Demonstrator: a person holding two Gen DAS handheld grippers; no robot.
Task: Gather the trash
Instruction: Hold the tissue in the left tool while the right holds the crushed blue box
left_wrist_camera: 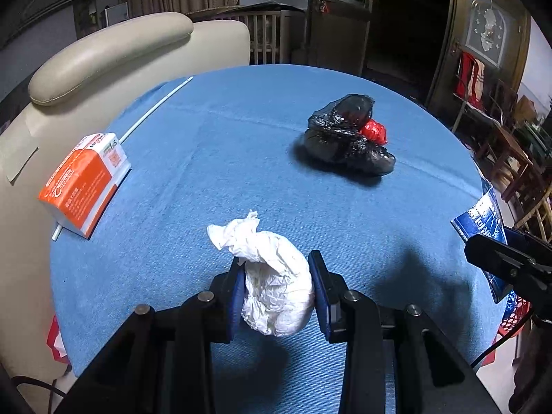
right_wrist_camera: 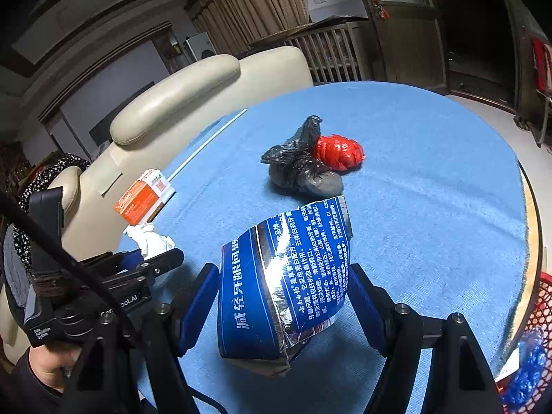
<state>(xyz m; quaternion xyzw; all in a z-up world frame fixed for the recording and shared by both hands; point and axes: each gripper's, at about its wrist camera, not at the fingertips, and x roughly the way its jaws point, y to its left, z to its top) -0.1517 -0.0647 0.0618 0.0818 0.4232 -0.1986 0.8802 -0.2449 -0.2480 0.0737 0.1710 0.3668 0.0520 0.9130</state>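
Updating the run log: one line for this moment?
left gripper: shut on tissue wad | right gripper: shut on blue box | table: black bag, orange carton

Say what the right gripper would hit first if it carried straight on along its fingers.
Probably the black plastic bag with the red wrapper beside it, which lie ahead on the blue tablecloth. The right gripper already carries a blue box, which would arrive first. Depth is uncertain.

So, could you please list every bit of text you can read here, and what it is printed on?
"减轻牙龈问题": large white characters on the blue foil box; its small print is too fine to read.
"Data Acquisition System": label on the left gripper body.
Orange carton: print too blurred to read.
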